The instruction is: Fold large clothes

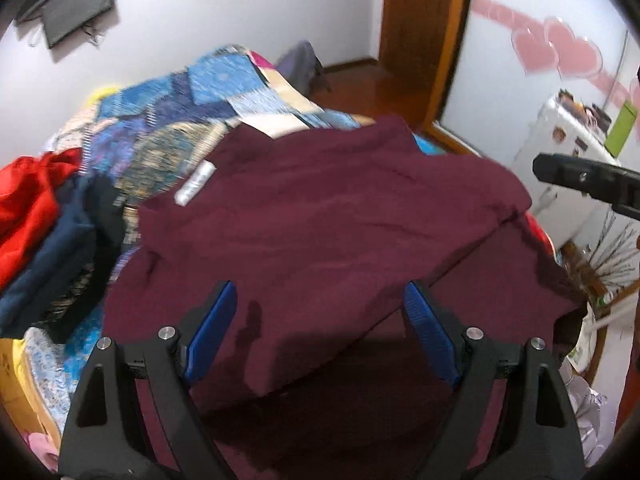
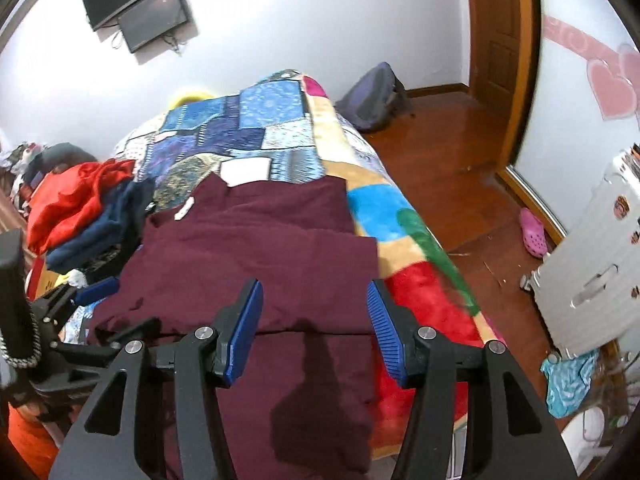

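One maroon garment lies spread on the bed, partly folded: an upper layer lies over a lower one, and its front fold edge crosses between the fingers of the right claw. A single white label shows near the garment's far left corner. The near part of the cloth hangs over the foot of the bed.

Two claws are in view. The left claw hovers over the garment with its two blue pads spread wide apart and nothing between them. The right claw is likewise spread wide over the near edge of the cloth, gripping nothing.

On the bed's left side sits one pile of clothes, red on top and dark blue beneath, touching the garment's left edge. The patchwork blanket lies bare beyond the garment's far edge, and a strip of it stays bare along the garment's right side up to the bed's edge.

On the wooden floor to the right lie one grey backpack against the wall and one pink clog, beside one white drawer unit. One dark screen hangs on the far wall.
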Tool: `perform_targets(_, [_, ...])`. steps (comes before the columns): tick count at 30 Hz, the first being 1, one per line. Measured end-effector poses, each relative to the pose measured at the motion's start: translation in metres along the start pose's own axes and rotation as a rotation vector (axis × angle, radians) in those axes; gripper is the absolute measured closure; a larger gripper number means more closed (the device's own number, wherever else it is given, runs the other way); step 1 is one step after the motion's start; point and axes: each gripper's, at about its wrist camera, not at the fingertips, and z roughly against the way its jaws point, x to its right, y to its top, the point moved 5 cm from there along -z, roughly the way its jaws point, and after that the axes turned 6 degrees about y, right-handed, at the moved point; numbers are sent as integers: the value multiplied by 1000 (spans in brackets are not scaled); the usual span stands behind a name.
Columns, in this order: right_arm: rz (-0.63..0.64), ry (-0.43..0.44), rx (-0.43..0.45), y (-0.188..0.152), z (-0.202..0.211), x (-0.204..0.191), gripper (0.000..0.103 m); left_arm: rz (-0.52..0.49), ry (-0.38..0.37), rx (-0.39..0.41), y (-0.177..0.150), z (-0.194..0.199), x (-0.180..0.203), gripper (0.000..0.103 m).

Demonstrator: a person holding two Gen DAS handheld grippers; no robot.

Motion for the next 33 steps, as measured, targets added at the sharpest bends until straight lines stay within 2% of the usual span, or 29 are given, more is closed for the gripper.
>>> perform_targets(4, [-22, 1, -20, -3, -5, 12, 53, -23, -49, -68, 1, -25, 27, 18])
perform_targets(8, [-43, 1, -35, -10, -5, 26, 53, -89, 0, -39, 8, -30, 48, 18])
perform_targets(12, [-69, -1, -43, -14, -4, 39, 53, -78, 6, -23, 19, -35, 48, 18])
perform_targets(14, [-84, 1, -46, -15, -4, 43, 53, -46, 4, -13, 25, -38, 41, 25])
perform_targets(16, [-92, 3, -45, -16, -3, 45, 53, -7, -13, -9, 29, -39, 33, 40])
perform_targets(17, [-92, 2, -44, -16, -3, 45, 53, 12, -23, -7, 30, -40, 30, 42])
perform_targets(19, [-87, -1, -45, -16, -3, 45, 53, 60, -51, -1, 32, -36, 18, 59])
perform_targets(22, [-77, -2, -47, -15, -4, 44, 53, 108, -50, 20, 33, -28, 2, 75])
perform_targets(26, [-61, 10, -44, -12, -6, 37, 53, 199, -24, 82, 31, -5, -33, 86])
perform_targets(33, [-10, 39, -41, -5, -13, 10, 53, 349, 105, 193, 7, 50, -118, 87])
